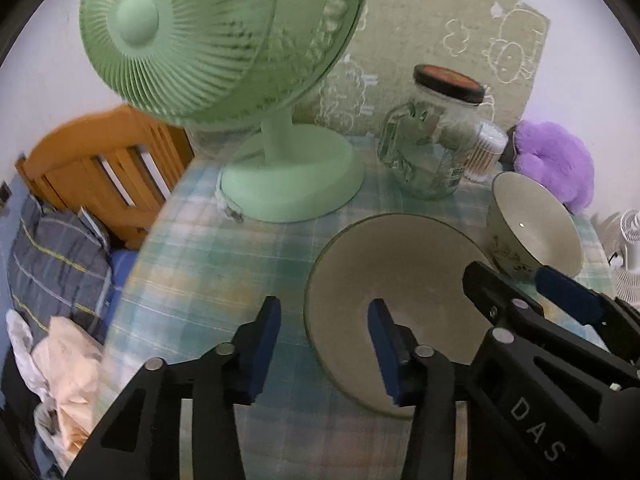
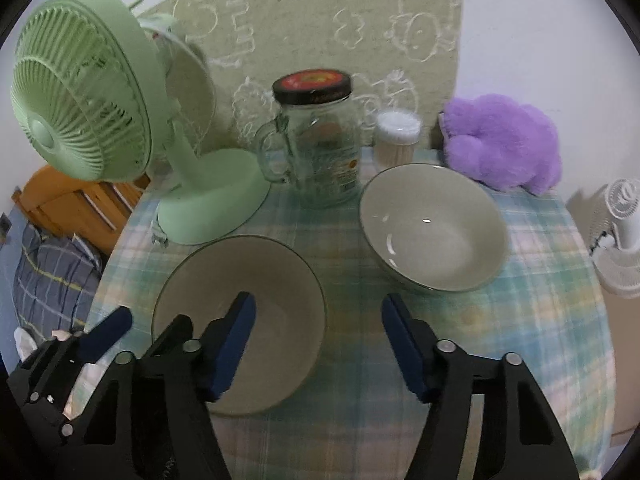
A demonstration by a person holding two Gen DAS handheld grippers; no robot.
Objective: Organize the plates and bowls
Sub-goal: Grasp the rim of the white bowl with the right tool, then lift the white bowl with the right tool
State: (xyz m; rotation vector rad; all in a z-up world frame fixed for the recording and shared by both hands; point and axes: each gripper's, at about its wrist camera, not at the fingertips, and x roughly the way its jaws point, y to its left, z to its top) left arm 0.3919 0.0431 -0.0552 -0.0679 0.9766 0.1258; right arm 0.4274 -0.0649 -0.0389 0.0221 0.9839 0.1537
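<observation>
Your left gripper (image 1: 324, 344) stands wide open and holds nothing, its right finger over the near bowl (image 1: 384, 300) at 5 o'clock on the table (image 1: 192, 264). Your right gripper (image 2: 318, 344) is likewise spread and empty. The second bowl (image 2: 434, 228) sits at 2 o'clock, just beside the glass jar (image 2: 320, 148).

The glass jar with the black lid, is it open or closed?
Closed. The clear glass jar with a handle stands upright on the checked tablecloth, and its black lid sits flat on top, covering the mouth.
</observation>
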